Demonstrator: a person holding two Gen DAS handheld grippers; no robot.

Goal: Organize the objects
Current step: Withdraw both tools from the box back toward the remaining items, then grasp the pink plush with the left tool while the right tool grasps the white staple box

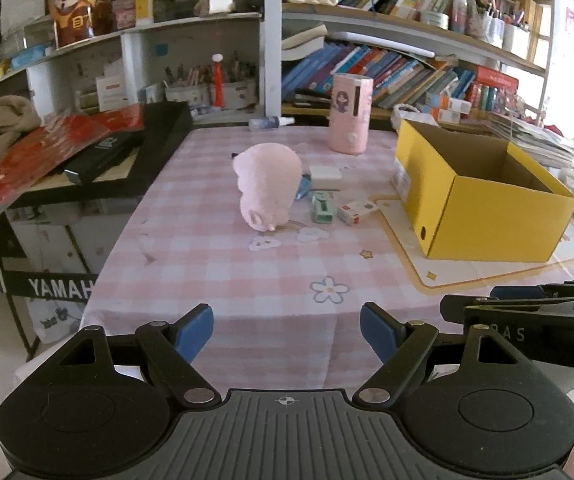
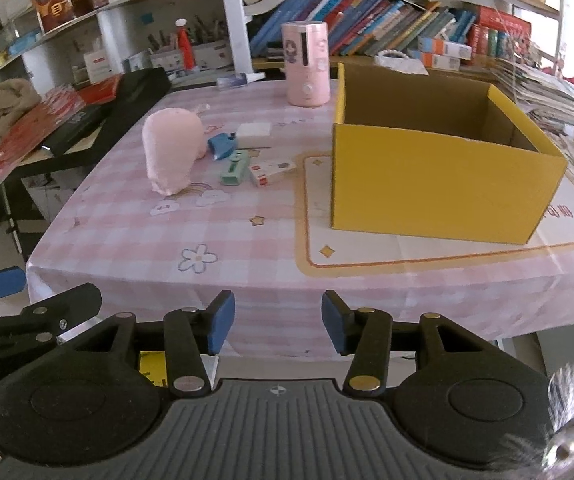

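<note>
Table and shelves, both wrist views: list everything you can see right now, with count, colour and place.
Yellow box: one, yellow outside, brown inside, open top, right side of table, nothing visible inside.
Plush toy: one, pink, centre-left of table.
Pink canister: one, pink, upright at the far edge.
Blue item: one, beside the plush.
White pad: one, behind the blue item.
Green item: one, mint green, in front of the blue item.
Small carton: one, white with red, right of the green item.
Small bottle: one, lying at the far edge.
Tablecloth: one, pink check.
Books: many, mixed colours, shelves behind.
Left tongs: one, black with blue pads, open, empty.
Right tongs: one, same colours, open, empty.
</note>
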